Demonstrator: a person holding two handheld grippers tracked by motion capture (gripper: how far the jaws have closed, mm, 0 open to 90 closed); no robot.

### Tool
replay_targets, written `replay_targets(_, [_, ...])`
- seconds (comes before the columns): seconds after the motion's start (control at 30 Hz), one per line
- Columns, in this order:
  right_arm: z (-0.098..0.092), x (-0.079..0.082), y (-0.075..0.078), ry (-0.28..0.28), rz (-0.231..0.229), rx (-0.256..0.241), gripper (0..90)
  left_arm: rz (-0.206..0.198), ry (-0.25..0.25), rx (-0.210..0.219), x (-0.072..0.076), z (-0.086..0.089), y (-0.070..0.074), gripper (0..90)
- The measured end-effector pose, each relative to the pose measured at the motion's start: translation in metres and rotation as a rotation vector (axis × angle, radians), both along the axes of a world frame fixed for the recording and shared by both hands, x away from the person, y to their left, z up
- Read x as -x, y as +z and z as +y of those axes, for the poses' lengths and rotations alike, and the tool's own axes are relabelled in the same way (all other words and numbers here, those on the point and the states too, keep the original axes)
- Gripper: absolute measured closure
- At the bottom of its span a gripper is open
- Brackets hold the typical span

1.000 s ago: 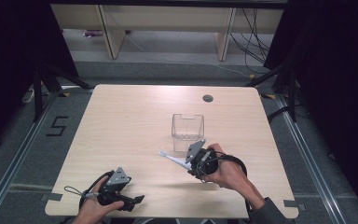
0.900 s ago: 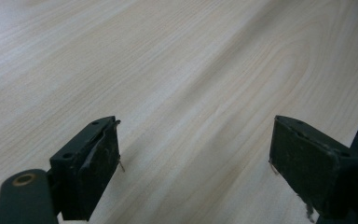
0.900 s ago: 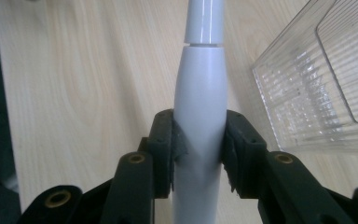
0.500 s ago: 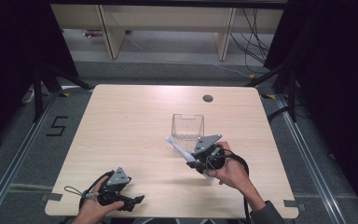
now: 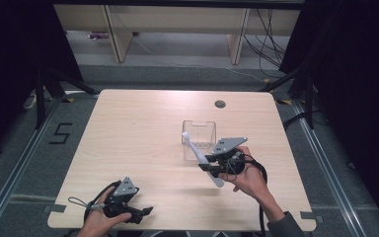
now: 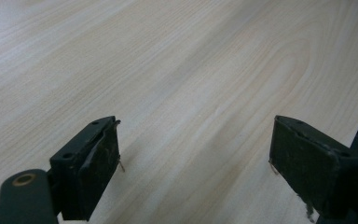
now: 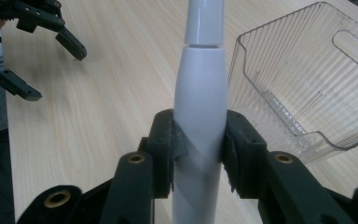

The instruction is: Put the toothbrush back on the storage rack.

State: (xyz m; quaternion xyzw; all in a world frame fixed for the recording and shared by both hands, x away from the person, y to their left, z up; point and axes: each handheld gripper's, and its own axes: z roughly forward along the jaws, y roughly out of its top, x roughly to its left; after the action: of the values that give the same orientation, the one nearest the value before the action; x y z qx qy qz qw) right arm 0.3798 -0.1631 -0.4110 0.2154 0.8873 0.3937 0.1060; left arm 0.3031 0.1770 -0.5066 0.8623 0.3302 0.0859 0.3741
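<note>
Near the middle of the table (image 5: 143, 123), toward its right edge, the right gripper (image 7: 198, 135) is clamped on the thick white handle of an electric toothbrush (image 7: 200, 100). Its long axis runs up and away from the jaws, with the brush head (image 5: 187, 136) tilted over the near left rim of the clear plastic bin (image 5: 200, 133). That bin lies just beyond and to the right of the claw. Whether the head is already inside the rim is hard to judge. By the near left edge, the left gripper (image 6: 193, 154) rests with jaws wide apart, holding nothing, well apart from the bin.
</note>
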Motion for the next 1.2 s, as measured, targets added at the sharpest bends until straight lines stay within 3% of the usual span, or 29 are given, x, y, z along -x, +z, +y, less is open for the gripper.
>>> replay_targets(0.33, [-0.001,-0.001,0.012,-0.007,-0.012,-0.035,66.2,0.0,0.001,-0.007,0.0,0.0,0.0,15.2])
replay_targets(0.57, [-0.003,-0.005,0.023,-0.014,-0.052,-0.068,66.2,0.007,0.005,0.01,0.0,-0.001,-0.001,15.2])
replay_targets(0.6, [-0.003,-0.005,0.026,-0.024,-0.034,-0.062,66.2,0.008,0.005,0.01,0.0,-0.001,-0.001,15.2])
replay_targets(0.7, [-0.003,-0.007,0.031,-0.029,-0.025,-0.084,66.2,0.008,0.005,0.01,0.0,-0.001,-0.001,15.2])
replay_targets(0.83, [-0.001,-0.012,0.04,-0.035,-0.056,-0.107,66.2,0.008,0.004,0.011,0.0,-0.001,-0.001,15.2])
replay_targets(0.93, [0.001,-0.013,0.046,-0.046,-0.037,-0.12,66.2,0.008,0.004,0.01,0.0,-0.001,-0.001,15.2])
replay_targets(0.97, [0.002,-0.016,0.046,-0.034,-0.06,-0.127,66.2,0.008,0.004,0.01,0.0,-0.001,-0.001,15.2])
replay_targets(1.0, [0.002,-0.016,0.048,-0.041,-0.044,-0.129,66.2,0.008,0.004,0.01,0.0,-0.001,-0.001,15.2])
replay_targets(1.03, [0.003,-0.019,0.049,-0.039,-0.064,-0.136,66.2,0.007,0.004,0.011,0.0,-0.001,0.0,15.2])
replay_targets(1.07, [0.005,-0.02,0.05,-0.043,-0.046,-0.141,66.2,0.007,0.003,0.011,0.0,-0.001,0.0,15.2])
replay_targets(1.2, [0.008,-0.026,0.055,-0.037,-0.065,-0.154,66.2,0.008,0.002,0.01,0.0,-0.001,0.0,15.2])
